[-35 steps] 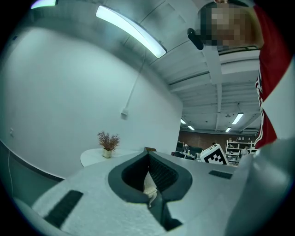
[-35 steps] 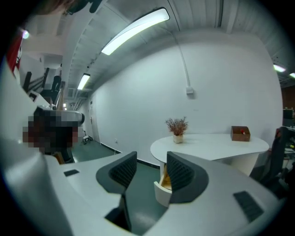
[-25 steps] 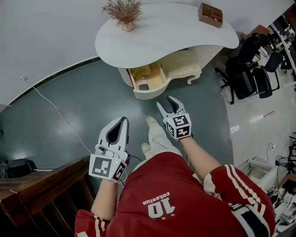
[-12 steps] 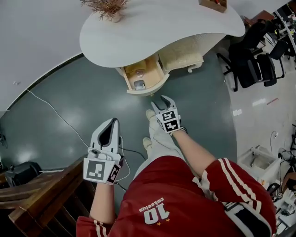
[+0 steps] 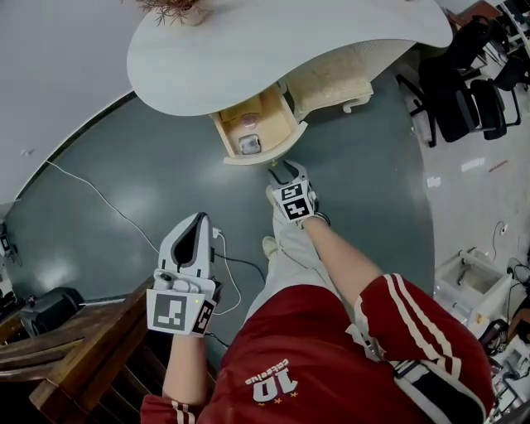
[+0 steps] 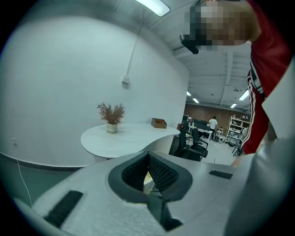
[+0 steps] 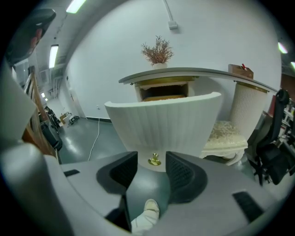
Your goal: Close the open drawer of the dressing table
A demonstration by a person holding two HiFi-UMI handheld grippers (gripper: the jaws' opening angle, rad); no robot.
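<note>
The white dressing table (image 5: pixel 248 58) has its drawer (image 5: pixel 267 124) pulled out, with small items inside. Its curved ribbed front (image 7: pixel 163 124) carries a gold knob (image 7: pixel 154 160). My right gripper (image 5: pixel 286 171) is open just short of that front; in the right gripper view the knob shows between its fingertips (image 7: pixel 152 162), and I cannot tell whether they touch it. My left gripper (image 5: pixel 199 219) is shut on nothing, held back and low at the left, away from the drawer. In the left gripper view its pads (image 6: pixel 148 156) meet at the tips.
A cream-cushioned stool (image 5: pixel 331 79) stands under the table right of the drawer. A dried plant (image 5: pixel 170 10) and a small brown box (image 7: pixel 240 70) sit on top. Black office chairs (image 5: pixel 464 91) are at the right, a cable (image 5: pixel 91 195) crosses the floor, and a wooden rail (image 5: pixel 74 348) is at lower left.
The person has stepped toward the table. My right gripper has moved forward until its tips are near the drawer front. The left gripper stays back, shut.
</note>
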